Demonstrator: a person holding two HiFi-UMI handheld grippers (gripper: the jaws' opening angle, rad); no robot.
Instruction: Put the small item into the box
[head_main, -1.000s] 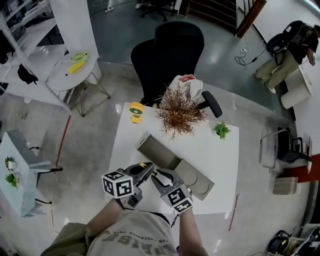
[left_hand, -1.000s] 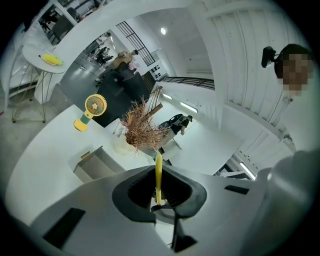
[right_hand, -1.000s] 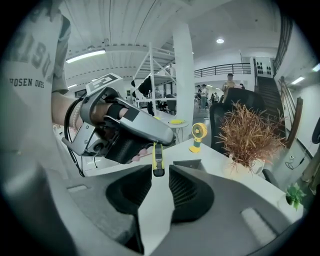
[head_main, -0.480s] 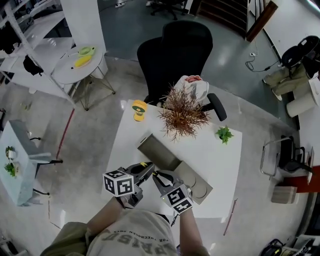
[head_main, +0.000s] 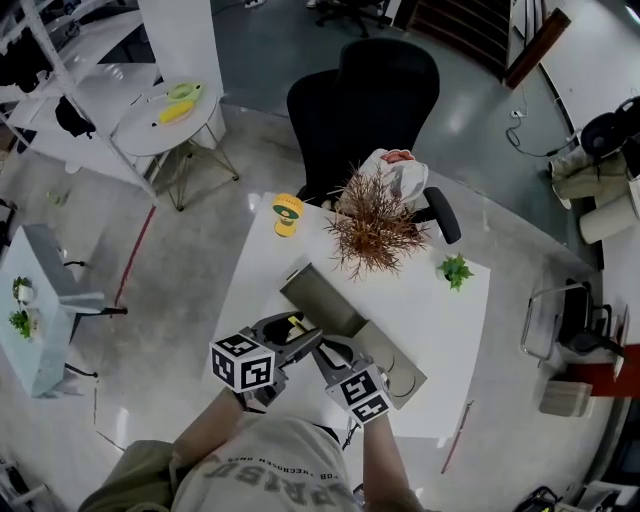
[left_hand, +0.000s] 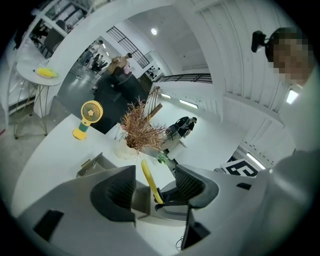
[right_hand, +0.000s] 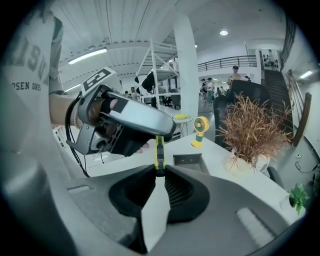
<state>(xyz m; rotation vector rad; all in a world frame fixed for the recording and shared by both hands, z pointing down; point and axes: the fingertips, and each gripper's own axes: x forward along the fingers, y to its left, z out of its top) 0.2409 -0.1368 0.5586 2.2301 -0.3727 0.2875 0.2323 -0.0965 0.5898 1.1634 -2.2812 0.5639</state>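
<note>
Small item (right_hand: 158, 152) is a slim, hard plastic stick, yellow and black, long axis near upright. The right tool (right_hand: 160, 172) is clamped on its lower end. The left tool (left_hand: 155, 189) has just been opening; the item stands between its ribbed pads, neither pressing. The grey cardboard box (head_main: 322, 298), open-topped, sits on the white tabletop (head_main: 440, 310) just ahead of both tools, so the right tool likely carries it forward and down.

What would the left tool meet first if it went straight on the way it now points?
Probably the slim yellow item: it stands between the left tool's jaws, which have just opened, held by the right tool, whose jaws just closed on it.
</note>
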